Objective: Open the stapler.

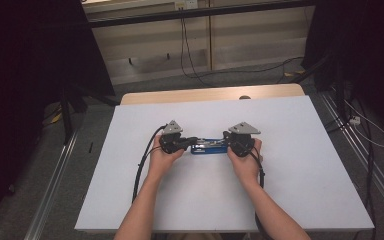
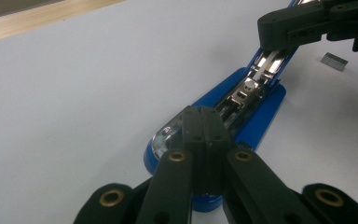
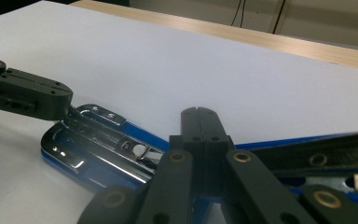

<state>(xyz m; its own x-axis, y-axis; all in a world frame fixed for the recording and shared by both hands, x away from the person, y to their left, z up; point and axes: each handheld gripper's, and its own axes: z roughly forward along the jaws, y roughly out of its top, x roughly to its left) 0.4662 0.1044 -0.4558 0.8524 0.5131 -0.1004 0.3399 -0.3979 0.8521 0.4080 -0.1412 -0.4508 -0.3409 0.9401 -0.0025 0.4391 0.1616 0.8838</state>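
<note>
- The white table (image 1: 300,200) takes the middle of the high view; its far wooden edge (image 1: 210,94) runs across the upper middle, and its near edge lies along the bottom of the frame.
- Bare white surface lies all round the work: wide to the left and right of the hands, and toward the top of the frame up to the wooden strip.
- A blue stapler (image 1: 208,147) lies flat at the centre of the table, opened out, its metal staple channel (image 2: 242,93) facing up.
- The left gripper (image 1: 194,140) sits just left of centre in the high view; in its own view the jaws are pressed together, tips over the stapler's rounded chrome end (image 2: 165,135). Whether they pinch any part of it I cannot tell.
- The right gripper (image 1: 225,140) sits just right of centre; in its own view the jaws meet tip to tip above the stapler's blue base (image 3: 98,175), apparently with nothing between them.
- In the left gripper view, the other gripper's jaws lie on the channel at the upper right.
- A small staple strip (image 2: 334,61) lies on the table at the right edge of that view, apart from the stapler.
- Cables (image 1: 142,165) trail from both grippers toward the bottom of the frame.
</note>
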